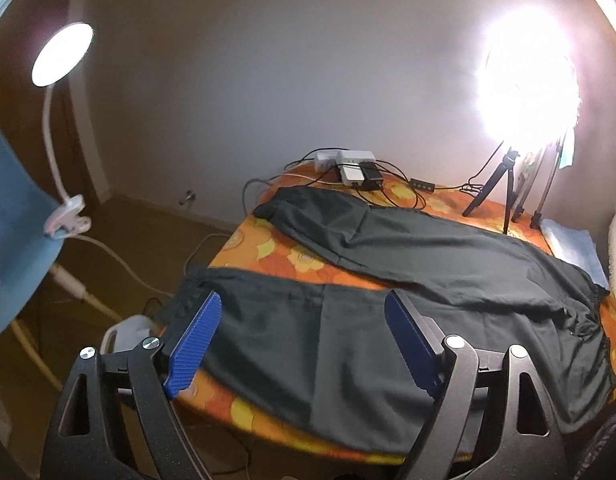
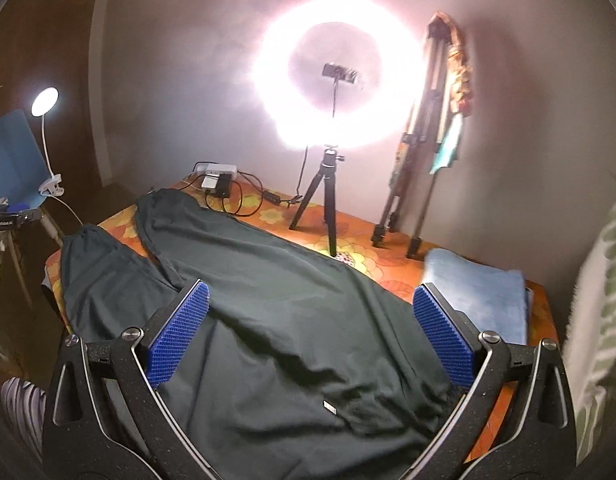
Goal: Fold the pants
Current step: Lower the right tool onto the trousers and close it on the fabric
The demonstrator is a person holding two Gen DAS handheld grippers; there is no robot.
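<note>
We find the pants spread flat on the worktop, which wears an orange flowered cover. The two legs lie apart, running toward the power strip at the far wall.

Left gripper: jaws wide apart, holding nothing, poised over the near leg. Its view alone shows the near leg's cuff hanging past the worktop's edge, a white object on the floor below, and the lamp's clip biting the blue chair.

Right gripper: jaws wide apart, holding nothing, poised over the waist end of the pants. From here we note a small white tag on the dark cloth near the waist, not seen from the left.

Only the right view resolves the ring light as a ring on a small tripod; from the left it is a white blaze. The right view also shows a folded tripod leaning on the wall beside the ring light, with coloured cloth draped over it.

A folded blue towel lies beside the pants, on the ring light's side. Both views catch it.

We see no containers here.
</note>
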